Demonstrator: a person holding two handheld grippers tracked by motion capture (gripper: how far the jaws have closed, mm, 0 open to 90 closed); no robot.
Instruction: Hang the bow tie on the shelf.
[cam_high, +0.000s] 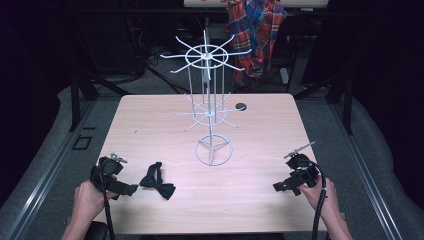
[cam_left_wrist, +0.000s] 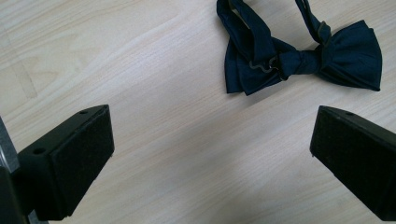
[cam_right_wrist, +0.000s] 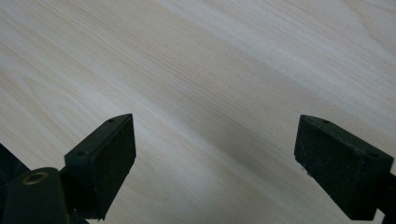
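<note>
Your left gripper (cam_high: 131, 189) stands with jaws spread wide, nothing between them, just beside the black bow tie (cam_high: 157, 181), which lies flat on the table (cam_high: 260, 125) near the wire rack (cam_high: 210, 100). Your right gripper (cam_high: 278, 187), also wide and empty, sits well apart from the bow tie.

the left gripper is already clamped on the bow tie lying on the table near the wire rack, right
Not quite. The left gripper is open, its jaws wide apart over bare table, and the bow tie lies untouched ahead of them, as the left gripper view shows. The wire rack does stand nearby.
</note>
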